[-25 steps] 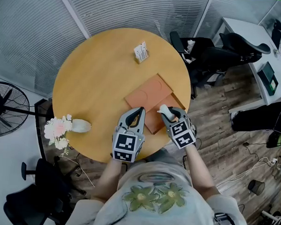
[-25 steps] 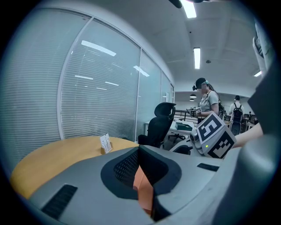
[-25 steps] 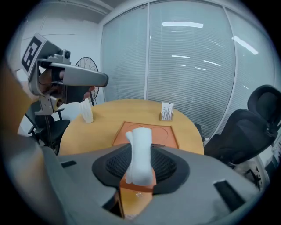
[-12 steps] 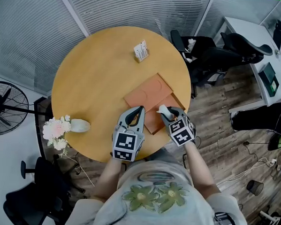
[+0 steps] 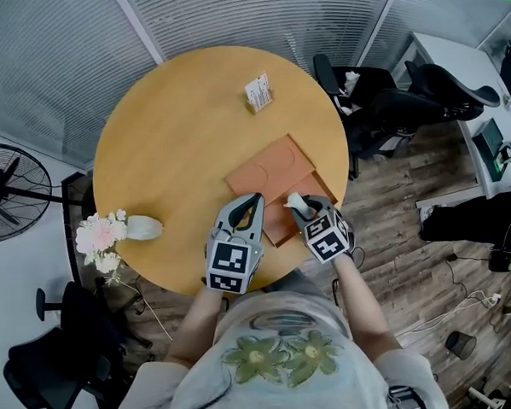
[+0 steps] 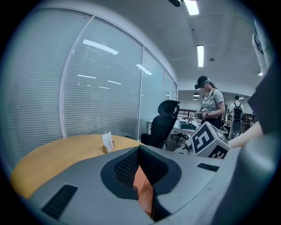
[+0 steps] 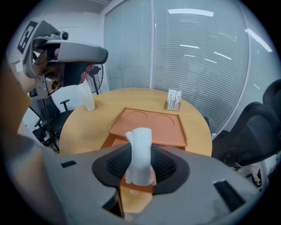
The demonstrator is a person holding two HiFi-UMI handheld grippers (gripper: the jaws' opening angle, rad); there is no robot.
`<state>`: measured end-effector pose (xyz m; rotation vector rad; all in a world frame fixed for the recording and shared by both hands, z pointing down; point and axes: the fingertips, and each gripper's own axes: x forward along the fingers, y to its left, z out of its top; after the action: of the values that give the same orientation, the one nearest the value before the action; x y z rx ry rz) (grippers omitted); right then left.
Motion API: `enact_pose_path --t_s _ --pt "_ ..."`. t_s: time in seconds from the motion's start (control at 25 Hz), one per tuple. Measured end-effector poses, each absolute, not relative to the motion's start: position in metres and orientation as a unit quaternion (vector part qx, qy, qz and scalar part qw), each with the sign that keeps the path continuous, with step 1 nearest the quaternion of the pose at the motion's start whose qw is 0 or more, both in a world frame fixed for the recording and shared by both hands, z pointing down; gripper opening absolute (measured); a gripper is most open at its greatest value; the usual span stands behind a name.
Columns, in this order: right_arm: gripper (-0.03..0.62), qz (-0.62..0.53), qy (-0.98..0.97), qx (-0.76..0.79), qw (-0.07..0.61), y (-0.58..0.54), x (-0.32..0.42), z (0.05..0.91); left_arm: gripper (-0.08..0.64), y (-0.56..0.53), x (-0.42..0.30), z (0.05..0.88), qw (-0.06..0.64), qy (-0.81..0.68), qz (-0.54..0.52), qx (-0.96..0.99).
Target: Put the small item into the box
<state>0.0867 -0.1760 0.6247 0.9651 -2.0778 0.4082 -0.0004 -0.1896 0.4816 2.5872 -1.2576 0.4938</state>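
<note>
An orange box (image 5: 282,222) lies open near the table's front edge, and its lid (image 5: 270,170) with two round recesses lies against its far side. My right gripper (image 5: 302,209) is shut on a small white item (image 5: 297,201) and holds it upright just above the box's right part. In the right gripper view the white item (image 7: 140,154) stands between the dark pads, with the lid (image 7: 149,125) beyond. My left gripper (image 5: 254,201) is at the box's left edge with its tips together. Orange (image 6: 145,189) shows through the gap behind them.
The round wooden table (image 5: 173,144) carries a small card holder (image 5: 259,93) at the far side and a white vase with pale flowers (image 5: 109,232) at its left edge. Office chairs (image 5: 372,94) stand to the right, a fan (image 5: 8,197) to the left.
My right gripper with the white item has edged slightly left, toward the box. The left gripper has stayed in place.
</note>
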Motion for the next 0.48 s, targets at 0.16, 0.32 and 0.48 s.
enact_pose_path --t_s 0.16,0.32,0.48 --pt "0.144 0.165 -0.820 0.370 0.403 -0.177 0.086 0.633 0.000 -0.192 -0.001 0.485 0.112 -0.434 0.170 0.878" --pt "0.144 0.166 -0.820 0.360 0.412 -0.179 0.086 0.640 0.000 -0.195 -0.002 0.487 0.114 -0.440 0.170 0.875" --pt "0.144 0.169 -0.821 0.350 0.418 -0.182 0.085 0.647 0.000 -0.198 -0.004 0.491 0.117 -0.446 0.172 0.871"
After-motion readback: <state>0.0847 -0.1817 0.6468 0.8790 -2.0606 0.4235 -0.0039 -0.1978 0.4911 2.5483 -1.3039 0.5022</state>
